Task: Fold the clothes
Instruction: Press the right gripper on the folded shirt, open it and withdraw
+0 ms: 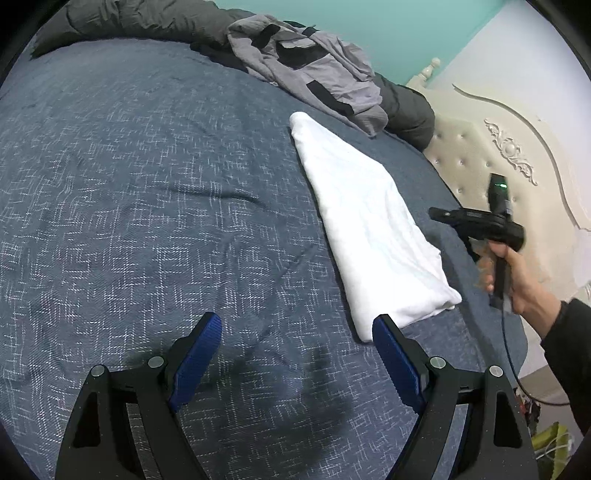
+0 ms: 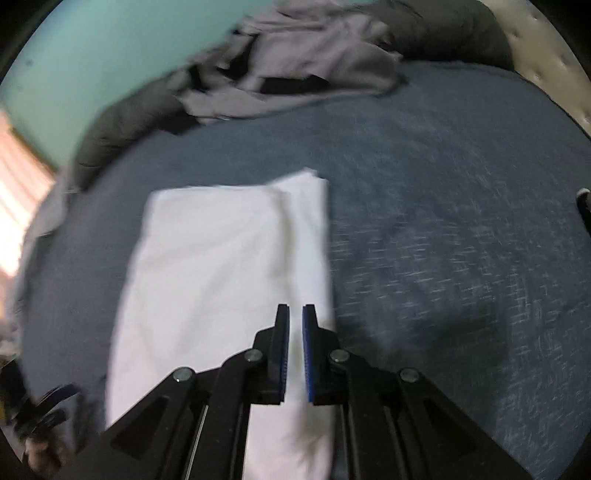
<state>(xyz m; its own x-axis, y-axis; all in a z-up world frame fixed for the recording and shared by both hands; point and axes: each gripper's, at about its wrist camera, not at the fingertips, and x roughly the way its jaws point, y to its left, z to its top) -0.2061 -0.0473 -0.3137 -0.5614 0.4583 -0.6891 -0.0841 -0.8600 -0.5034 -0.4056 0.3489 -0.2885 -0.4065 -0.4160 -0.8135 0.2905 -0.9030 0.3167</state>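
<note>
- Clothes lie on the blue woven bedspread (image 1: 147, 184): a folded white garment (image 1: 369, 229) rests flat at about 2 o'clock from the left gripper in the left wrist view, a long narrow shape running toward the headboard side.
- Crumpled grey-and-black garment (image 1: 314, 70) sits in a heap at 12 o'clock, at the far edge of the bed, partly on a dark grey duvet (image 1: 147, 18).
- Cream tufted headboard (image 1: 498, 155) stands at 3 o'clock.
- Left gripper (image 1: 297, 325) hovers over bare bedspread, its blue pads spread wide, empty.
- Right gripper (image 2: 294, 314), held by a hand (image 1: 517, 273), hangs over the white garment's near end; its pads stand nearly together with a thin gap, clamping nothing visible.
</note>
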